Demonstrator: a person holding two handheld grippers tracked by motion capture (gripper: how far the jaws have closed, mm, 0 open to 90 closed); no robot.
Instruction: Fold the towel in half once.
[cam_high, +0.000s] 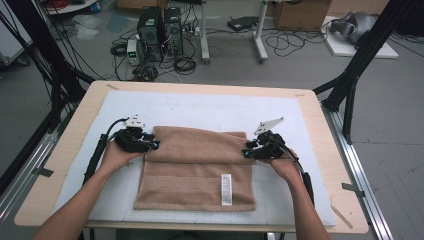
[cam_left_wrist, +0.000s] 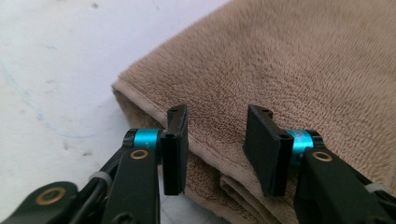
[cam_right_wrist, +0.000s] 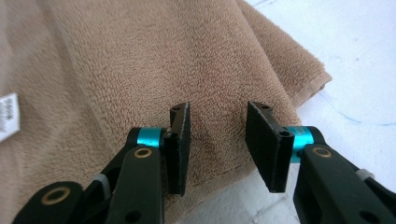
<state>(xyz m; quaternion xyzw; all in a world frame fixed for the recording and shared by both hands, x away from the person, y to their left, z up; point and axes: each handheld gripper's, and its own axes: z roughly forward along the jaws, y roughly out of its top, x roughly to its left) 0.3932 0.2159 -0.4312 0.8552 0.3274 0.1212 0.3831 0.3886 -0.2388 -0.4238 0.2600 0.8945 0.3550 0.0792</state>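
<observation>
Our left gripper (cam_left_wrist: 217, 149) has its jaws apart over the left edge of the folded tan terry towel (cam_high: 197, 167), pads clear of the cloth. Our right gripper (cam_right_wrist: 219, 147) stands likewise parted at the towel's right edge. The towel lies on the white mat (cam_high: 200, 107) covering the wooden desk (cam_high: 320, 125).

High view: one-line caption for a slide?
Left gripper and right gripper, jaws open, at opposite side edges of a folded tan towel on the table.
</observation>
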